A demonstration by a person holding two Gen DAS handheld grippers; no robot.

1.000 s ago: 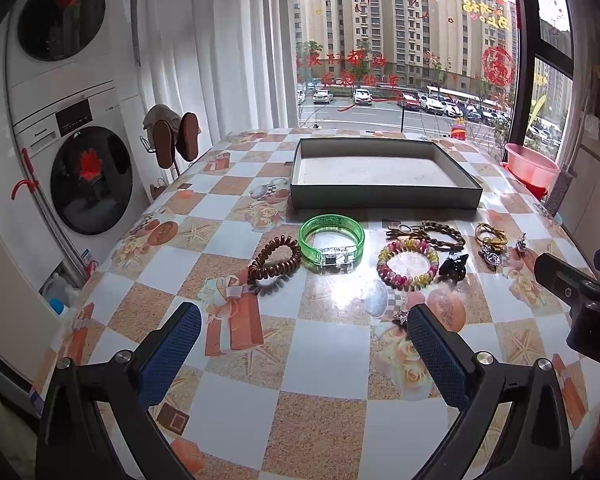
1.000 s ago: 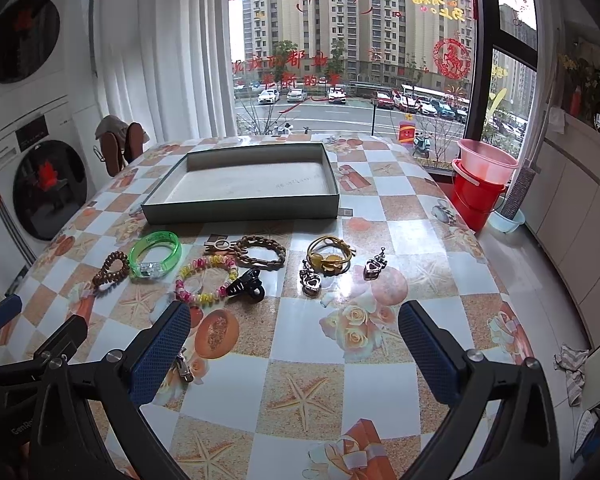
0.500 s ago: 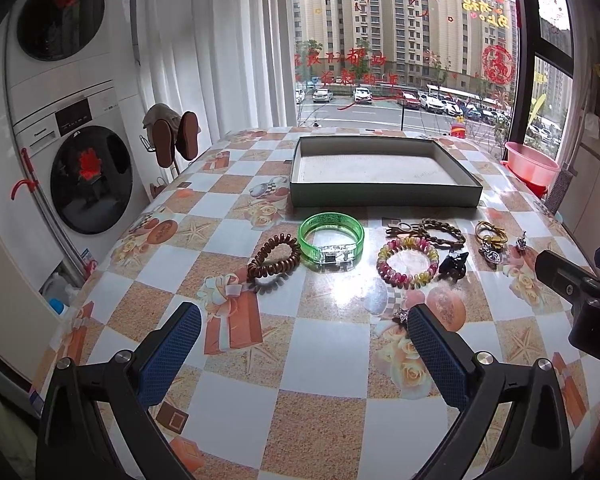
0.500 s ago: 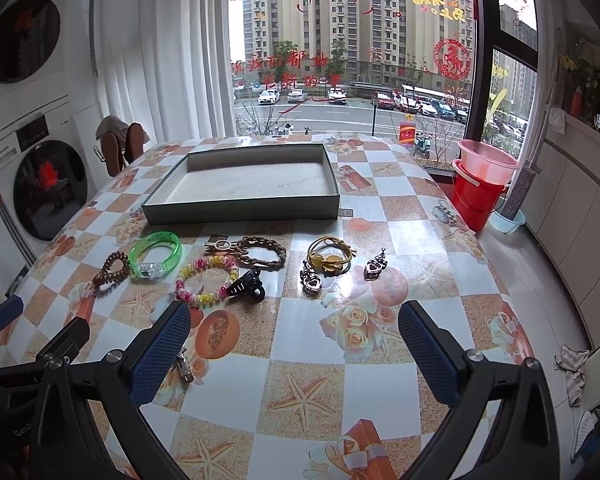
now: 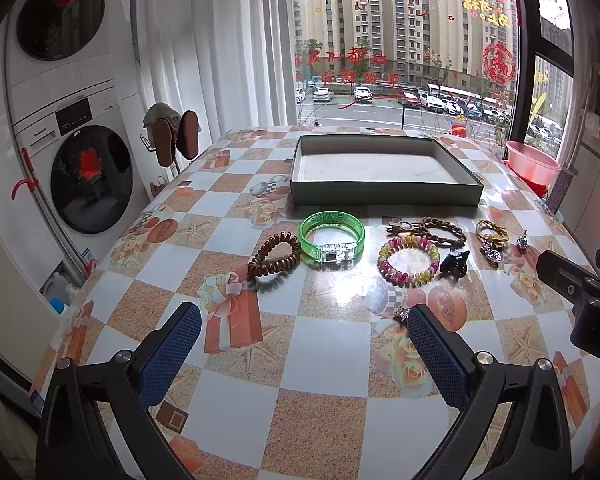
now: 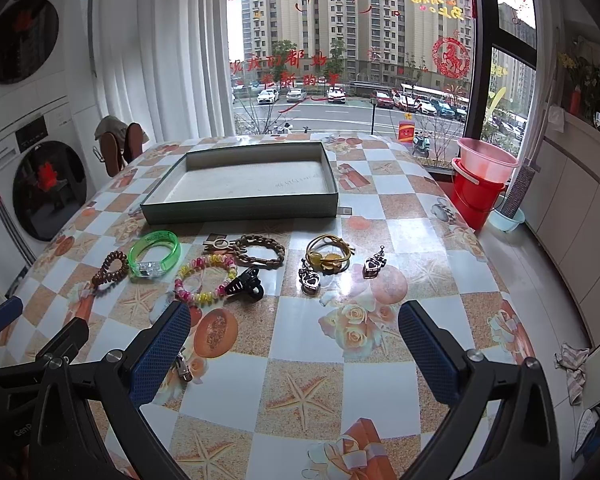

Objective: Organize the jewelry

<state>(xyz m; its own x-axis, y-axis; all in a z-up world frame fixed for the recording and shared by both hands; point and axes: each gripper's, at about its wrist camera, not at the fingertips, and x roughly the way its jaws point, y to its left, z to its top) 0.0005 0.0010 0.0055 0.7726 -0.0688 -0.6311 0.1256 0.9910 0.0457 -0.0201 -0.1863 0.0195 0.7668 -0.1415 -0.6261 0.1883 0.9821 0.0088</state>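
We see nothing in the grey tray (image 5: 384, 199) so far; we judge the task at its start, first pick not yet made. The row of jewelry lies on the checked table (image 5: 328, 344), between the tray and us.

Left to right, left wrist view: brown coil band (image 5: 275, 255), just beside the green bangle (image 5: 332, 240); pink-yellow bead bracelet (image 5: 409, 261) with the brown braided bracelet (image 5: 444, 232) just behind it; black claw clip (image 5: 454, 264); gold bracelet (image 5: 492, 232); then small charms, seen better in the right wrist view as two heart pendants (image 6: 310, 280) (image 6: 372, 266). A small silver piece (image 6: 182, 364) lies apart, near the right gripper's left finger.

Step in hand, as we judge it: choose a piece and approach. We would start at the ends of the row, come down steeply, and pinch across a rim, so neighbours that nearly touch are not dragged along. The small pendants likely need a precise fingertip pinch on the glossy cloth.

Left gripper (image 5: 304, 332): jaws spread wide, nothing between them, hovering over bare table short of the row.
Right gripper (image 6: 294, 330): jaws likewise wide apart, holding nothing, touching nothing.
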